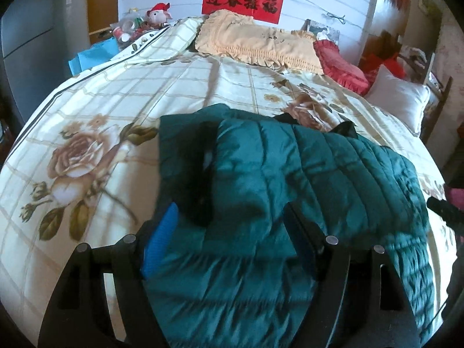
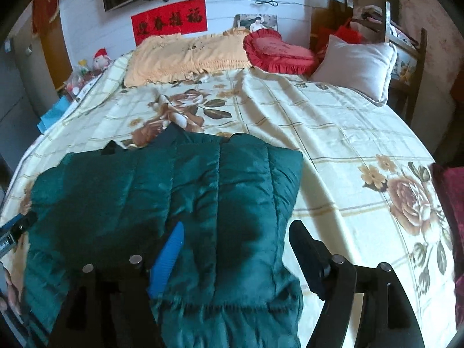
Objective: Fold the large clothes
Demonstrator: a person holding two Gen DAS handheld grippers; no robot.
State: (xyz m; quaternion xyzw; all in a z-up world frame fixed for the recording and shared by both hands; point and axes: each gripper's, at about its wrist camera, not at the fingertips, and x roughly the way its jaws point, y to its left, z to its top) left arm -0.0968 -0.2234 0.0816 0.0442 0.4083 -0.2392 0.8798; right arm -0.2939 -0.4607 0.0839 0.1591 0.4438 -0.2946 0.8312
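**Inspector A:** Nearest item, left wrist view: the left tool (image 1: 232,232) is spread wide. Its blue-padded finger (image 1: 162,237) sits at the left edge of the dark green quilted puffer jacket (image 1: 290,174), and the other finger is on the far side of a raised fold. The padded fabric bulges between the two. Whether the pads are pressing it, I cannot tell.

**Inspector B:** Right wrist view: the right tool (image 2: 232,249) is released, jaws well apart. The blue-padded finger (image 2: 168,258) lies over the dark green quilted puffer jacket (image 2: 174,197); the black finger (image 2: 307,255) is just beside the jacket's right edge, over the bedspread. Nothing is gripped.

**Inspector A:** Location of the jacket?

**Inspector B:** Flat on the cream floral checked bedspread (image 2: 333,145), at the near end of the bed, one side folded over onto the body. A dark collar shows at its far edge.

**Inspector A:** Beyond it, the same cream floral checked bedspread (image 1: 116,101) runs bare to the head of the bed.

**Inspector B:** There: a pale yellow frilled pillow (image 2: 185,55), a red heart-shaped frilled cushion (image 2: 278,52) touching it, and a white pillow (image 2: 356,63) at the right.

**Inspector A:** Farthest: a red banner with black characters (image 1: 243,1) on the white wall, and a plush toy in a red hat (image 1: 158,14) at the far left.
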